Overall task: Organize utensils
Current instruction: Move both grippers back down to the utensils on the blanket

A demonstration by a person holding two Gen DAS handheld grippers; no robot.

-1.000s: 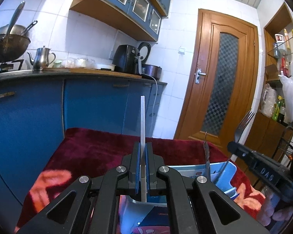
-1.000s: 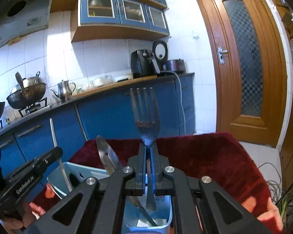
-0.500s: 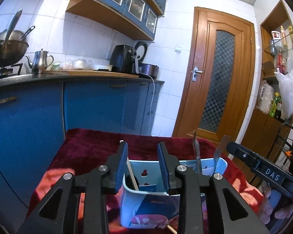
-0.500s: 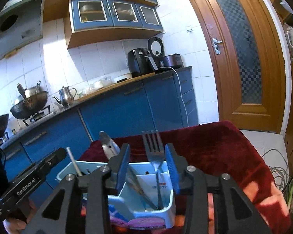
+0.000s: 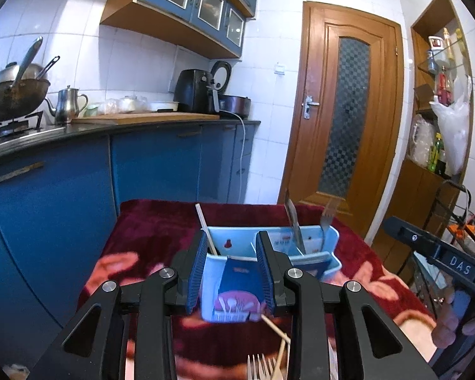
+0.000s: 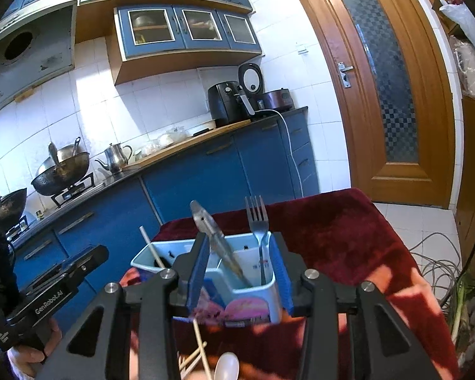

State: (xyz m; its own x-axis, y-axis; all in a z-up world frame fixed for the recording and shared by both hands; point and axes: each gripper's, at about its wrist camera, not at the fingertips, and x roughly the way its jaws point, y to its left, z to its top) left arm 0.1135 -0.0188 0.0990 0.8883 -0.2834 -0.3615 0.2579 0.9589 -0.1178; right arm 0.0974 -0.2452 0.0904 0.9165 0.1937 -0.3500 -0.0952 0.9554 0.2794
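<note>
Blue kitchen cupboards and a wooden door are seen behind a bench (image 5: 148, 221) draped in dark red cloth. Toward its far edge, a pale blue caddy (image 6: 253, 288) is set, with a chopstick (image 5: 205, 226) in its left compartment and a knife (image 6: 218, 240) and fork (image 6: 258, 221) upright in its right. The left tongs (image 5: 232, 272) and right tongs (image 6: 240, 272) are shown partly open and empty, the caddy merely framed between the pads. Near the bench's front edge, loose chopsticks (image 6: 199, 348), a spoon (image 6: 226, 365) and a second fork (image 5: 261, 365) are left. Such cutlery is judged stiff, light and slippery; it is best gripped mid-handle.
</note>
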